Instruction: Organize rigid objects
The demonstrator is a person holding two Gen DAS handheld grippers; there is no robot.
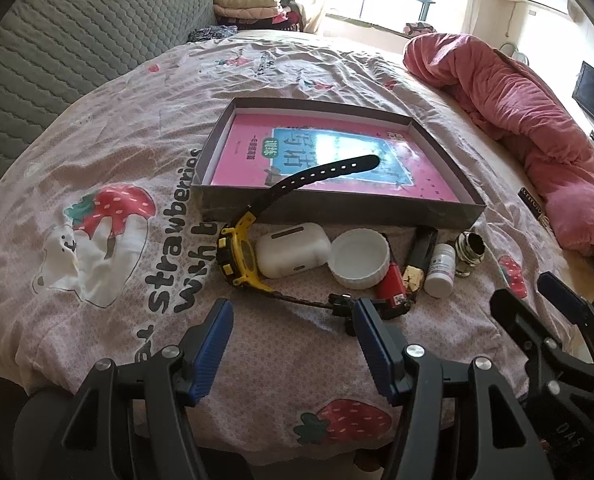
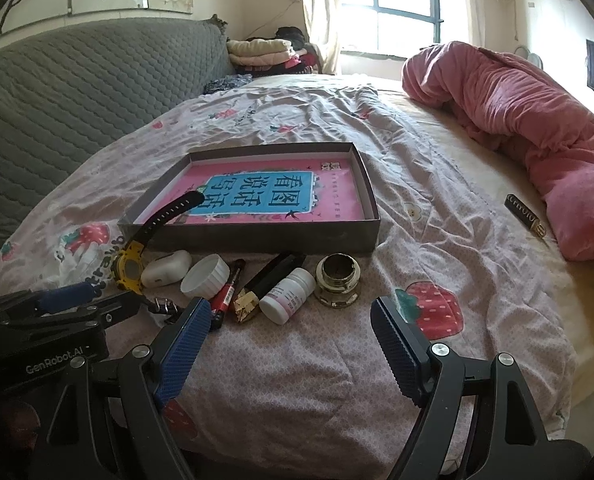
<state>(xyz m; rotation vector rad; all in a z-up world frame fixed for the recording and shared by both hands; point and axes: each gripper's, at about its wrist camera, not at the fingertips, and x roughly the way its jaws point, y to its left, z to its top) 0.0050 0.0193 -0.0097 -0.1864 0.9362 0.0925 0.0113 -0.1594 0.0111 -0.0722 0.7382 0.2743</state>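
A shallow box (image 1: 337,210) with a pink book (image 2: 273,196) inside is laid on the strawberry bedsheet (image 2: 437,216). Just in front of it, a row is lined up: yellow watch (image 1: 239,254) (its strap is propped over the box wall), white earbud case (image 1: 291,254), white lid (image 1: 361,258), red lighter (image 1: 393,286), white pill bottle (image 2: 287,290), gold jar (image 2: 337,280). Both the left gripper (image 1: 291,340) and right gripper (image 2: 291,338) are spread wide with nothing held, hovering near the row.
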